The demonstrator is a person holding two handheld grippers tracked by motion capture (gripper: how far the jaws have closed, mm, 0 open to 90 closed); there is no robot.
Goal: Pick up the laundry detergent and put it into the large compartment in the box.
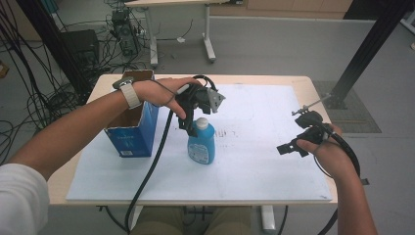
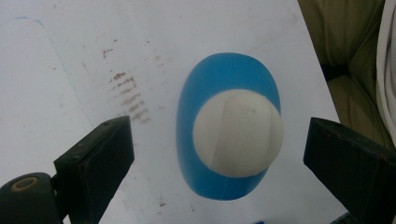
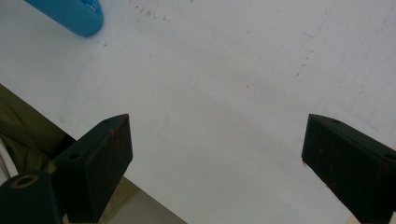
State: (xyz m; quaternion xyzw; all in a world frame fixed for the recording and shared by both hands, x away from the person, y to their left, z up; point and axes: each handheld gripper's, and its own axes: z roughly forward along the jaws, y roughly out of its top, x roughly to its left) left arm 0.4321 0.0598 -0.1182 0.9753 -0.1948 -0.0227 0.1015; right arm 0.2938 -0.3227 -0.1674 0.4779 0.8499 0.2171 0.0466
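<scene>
The left hand-held gripper (image 2: 219, 154) hangs spread wide directly above the white-capped blue plastic bottle (image 2: 229, 126) standing upright mid-surface beside an open blue cardboard box (image 1: 132, 122), poised for grasping, so lowering squarely then closing seems next, while the right hand-held gripper (image 3: 217, 154) idles open.

High view overlooks table; left gripper view straight down, close over bottle (image 2: 232, 135); all share white sheet (image 1: 254, 161).

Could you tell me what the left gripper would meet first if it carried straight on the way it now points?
Most likely the round white cap of the upright blue plastic bottle: the left gripper points straight down over it, jaws open either side.
</scene>
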